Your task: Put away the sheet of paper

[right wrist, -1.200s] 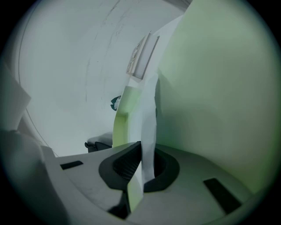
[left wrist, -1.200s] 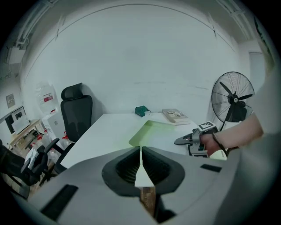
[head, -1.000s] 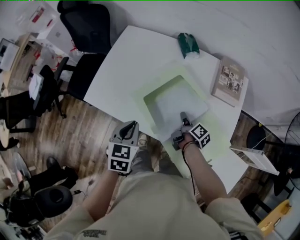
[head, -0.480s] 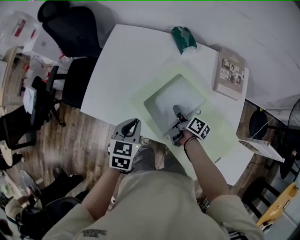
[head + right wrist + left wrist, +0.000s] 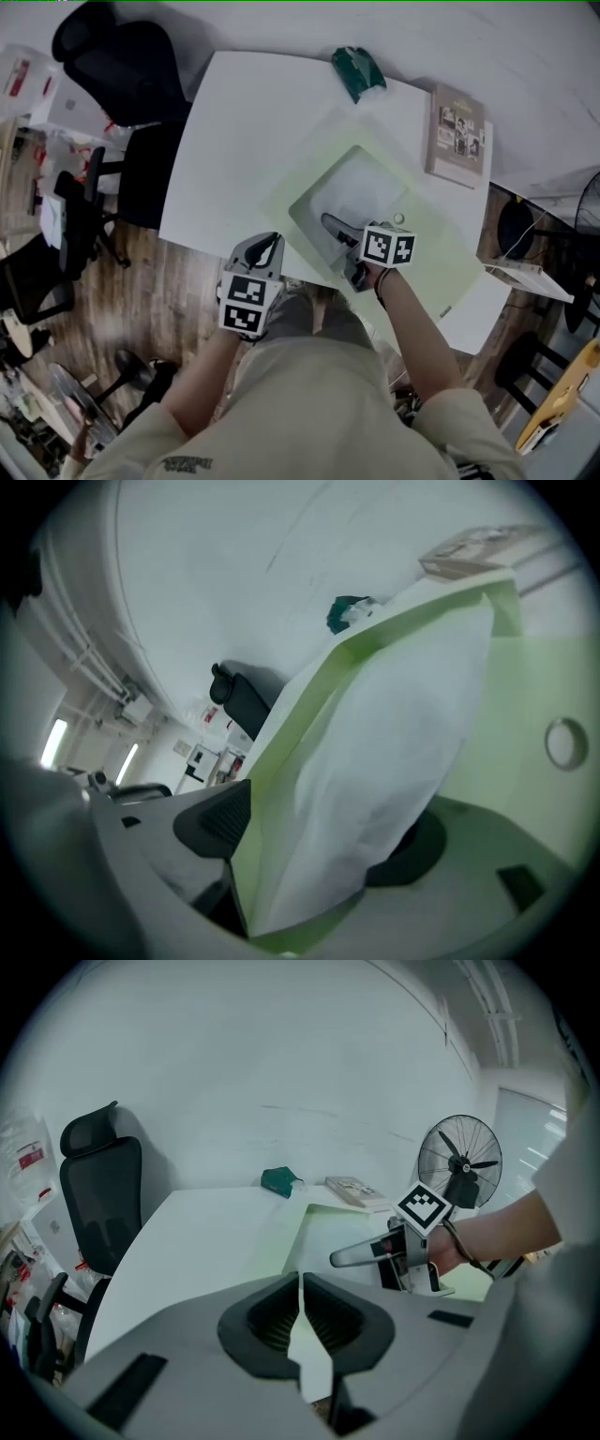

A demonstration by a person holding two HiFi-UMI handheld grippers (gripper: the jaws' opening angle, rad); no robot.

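Over the near edge of the pale green translucent plastic folder (image 5: 309,167), the right gripper (image 5: 330,223) is letting go. Its jaws, which were pressed together a second ago, are now swinging apart. The right gripper view is showing the white sheet of paper (image 5: 394,733) and the folder's green flap (image 5: 281,761) standing loosely between the spreading jaws, with neither pad visibly pressing on them. Since the earlier frames the gripper has also been tilting over and sliding leftward along that near edge.

The sheet is lying within the folder's outline on the white tabletop (image 5: 234,122), looking tucked under the flap. Whether it is sitting fully inside the pocket is hard to judge from here.

The left gripper (image 5: 265,248) is hanging off the table's near side, well apart from the folder, with its jaws together on nothing.

The release is probably marking the end of the insertion step. What is remaining is likely just withdrawing without dragging the paper back out.
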